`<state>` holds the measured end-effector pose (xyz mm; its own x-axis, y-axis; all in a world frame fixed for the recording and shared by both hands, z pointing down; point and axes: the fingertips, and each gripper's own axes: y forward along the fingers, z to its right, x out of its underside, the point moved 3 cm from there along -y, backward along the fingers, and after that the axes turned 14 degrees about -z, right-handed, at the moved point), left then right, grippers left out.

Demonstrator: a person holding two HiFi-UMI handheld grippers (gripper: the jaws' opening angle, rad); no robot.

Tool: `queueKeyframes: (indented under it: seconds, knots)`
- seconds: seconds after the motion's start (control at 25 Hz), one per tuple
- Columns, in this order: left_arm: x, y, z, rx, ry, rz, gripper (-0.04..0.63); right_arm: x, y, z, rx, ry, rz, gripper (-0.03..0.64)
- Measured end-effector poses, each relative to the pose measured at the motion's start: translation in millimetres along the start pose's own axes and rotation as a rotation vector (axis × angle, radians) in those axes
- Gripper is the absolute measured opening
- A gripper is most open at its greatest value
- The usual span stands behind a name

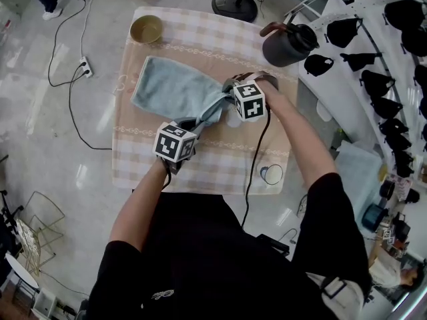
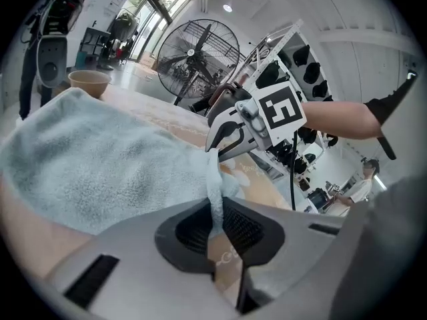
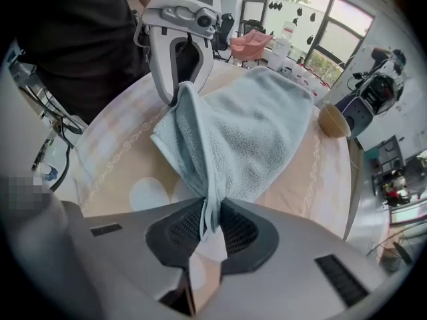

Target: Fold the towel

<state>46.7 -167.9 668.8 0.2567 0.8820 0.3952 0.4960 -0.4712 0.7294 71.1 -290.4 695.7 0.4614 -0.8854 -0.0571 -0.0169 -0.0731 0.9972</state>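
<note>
- Light-blue terry-cloth towel [image 1: 170,85]: lies on the worktop [image 1: 207,169], far part flat. The near edge is bunched and lifted off the checked peach-and-white cloth between the two tools.
- Handling, my read: light, fully limp, no stiffness. Whatever isn't pinched will sag and drag. The pile is grippy rather than slick, so slip risk is low. Nothing fragile.
- Where to hold: at corners or the hem, one pinch per side and spread apart, so the edge hangs straight. Right now the two pinches sit near each other, so the fabric ropes up between them.
- Left hand-held gripper [image 2: 215,225]: jaws closed down onto a thin fold of towel edge, cloth running up out of the pads.
- Right hand-held gripper [image 3: 207,227]: pointing steeply down, jaws clamped on a gathered fold of the same edge, a small tail of cloth poking through below the pads.
- Surroundings: tan round bowl [image 1: 147,29] at the worktop's far left corner and a dark kettle [image 1: 288,44] at the far right, both well apart from the towel.
</note>
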Motion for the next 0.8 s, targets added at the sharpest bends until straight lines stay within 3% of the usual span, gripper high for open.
queueKeyframes:
  seconds: [0.4, 0.8]
  knots:
    - [-5, -36, -8, 0.094, -0.036, 0.093, 0.041, -19, -52, 25, 0.004, 0.012, -0.084, 0.052]
    - [-11, -94, -42, 0.160, -0.066, 0.187, 0.041, -65, -88, 77, 0.016, 0.041, -0.159, 0.052]
